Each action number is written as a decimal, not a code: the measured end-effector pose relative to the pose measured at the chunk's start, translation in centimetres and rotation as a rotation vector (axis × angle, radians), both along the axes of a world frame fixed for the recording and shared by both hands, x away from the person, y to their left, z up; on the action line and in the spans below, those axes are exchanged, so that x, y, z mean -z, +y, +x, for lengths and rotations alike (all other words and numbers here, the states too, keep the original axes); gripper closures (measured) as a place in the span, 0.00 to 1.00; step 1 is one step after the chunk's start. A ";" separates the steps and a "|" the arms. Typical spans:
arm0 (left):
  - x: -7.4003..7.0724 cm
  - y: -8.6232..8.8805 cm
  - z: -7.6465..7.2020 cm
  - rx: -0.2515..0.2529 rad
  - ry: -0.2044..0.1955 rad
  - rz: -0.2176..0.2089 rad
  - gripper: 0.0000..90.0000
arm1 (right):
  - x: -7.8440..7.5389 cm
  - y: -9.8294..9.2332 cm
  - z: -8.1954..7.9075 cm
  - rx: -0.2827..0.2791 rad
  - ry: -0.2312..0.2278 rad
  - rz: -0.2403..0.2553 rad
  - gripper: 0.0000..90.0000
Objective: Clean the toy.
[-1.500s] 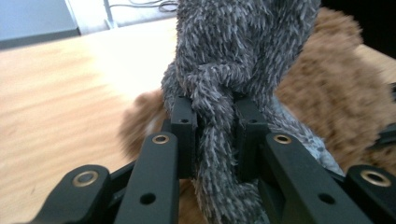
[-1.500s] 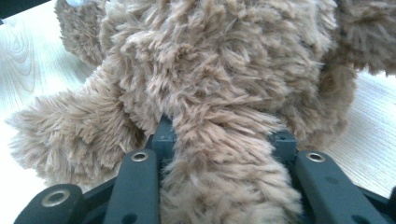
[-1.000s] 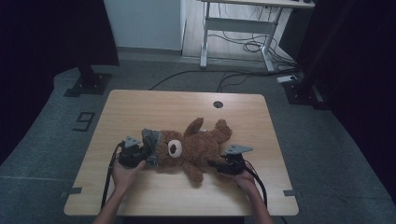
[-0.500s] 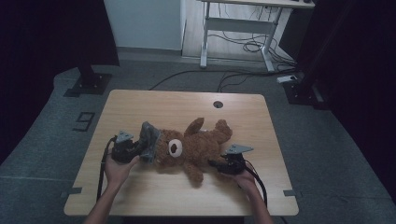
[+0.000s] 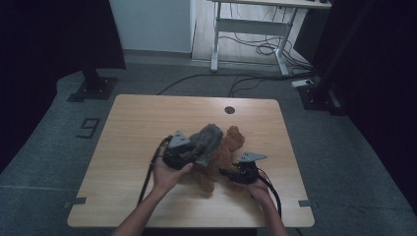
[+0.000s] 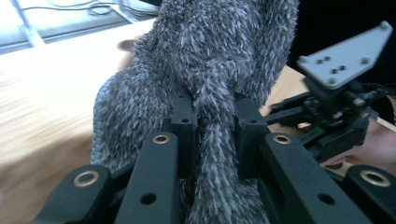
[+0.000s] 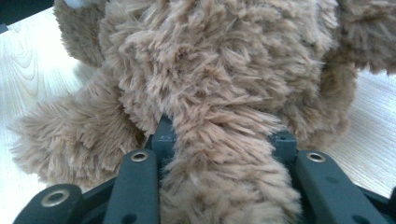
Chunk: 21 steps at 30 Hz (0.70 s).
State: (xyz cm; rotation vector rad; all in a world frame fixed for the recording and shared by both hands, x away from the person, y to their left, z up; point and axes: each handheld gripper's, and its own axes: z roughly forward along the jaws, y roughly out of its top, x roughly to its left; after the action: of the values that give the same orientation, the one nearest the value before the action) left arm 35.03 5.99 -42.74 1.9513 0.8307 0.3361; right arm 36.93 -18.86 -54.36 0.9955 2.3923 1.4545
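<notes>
We are looking first along the left gripper [image 6: 212, 140], whose black jaws are standing narrow and pinching a fold of the grey fuzzy cloth [image 6: 205, 60]; the pile is swallowing the pad faces, so we are not seeing the exact line of contact; the right gripper [image 7: 219, 140] is clamping a thick limb of the brown plush bear [image 7: 224, 60] between wider-set jaws, and the fur is hiding the pads there too. From the high view we are finding the left gripper [image 5: 189, 150] raised over the bear [image 5: 228, 142], with the grey cloth [image 5: 209, 137] hanging from it and covering the bear's head and upper body; the face is hidden, and we cannot tell which limb the right gripper [image 5: 231, 173] is holding. The bear is lying near the middle of the wooden table [image 5: 147, 118], toward the person's side. Compared with a second ago, the left hand [image 5: 169, 177] is sitting higher and farther right, the cloth having come across with it; the right hand [image 5: 255, 187] is staying where it was.
</notes>
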 end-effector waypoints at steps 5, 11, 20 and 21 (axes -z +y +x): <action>1.1 -4.2 0.2 0.045 0.022 0.038 0.82 | 0.0 0.0 0.0 0.001 0.001 0.000 0.65; 3.8 -6.2 0.6 0.040 0.023 0.140 0.82 | 0.0 -0.1 -0.1 0.004 0.005 0.000 0.64; 3.1 -3.3 0.3 -0.040 -0.027 0.161 0.83 | 0.0 0.0 0.0 0.006 0.005 0.003 0.64; 2.9 -2.8 0.3 -0.055 -0.034 0.164 0.83 | 0.1 -0.1 0.0 0.006 0.008 0.007 0.64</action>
State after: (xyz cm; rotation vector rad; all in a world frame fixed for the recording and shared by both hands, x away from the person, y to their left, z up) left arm 35.33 3.21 -45.65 2.0708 0.8582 0.4823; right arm 36.93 -18.91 -54.41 1.0113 2.3898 1.4603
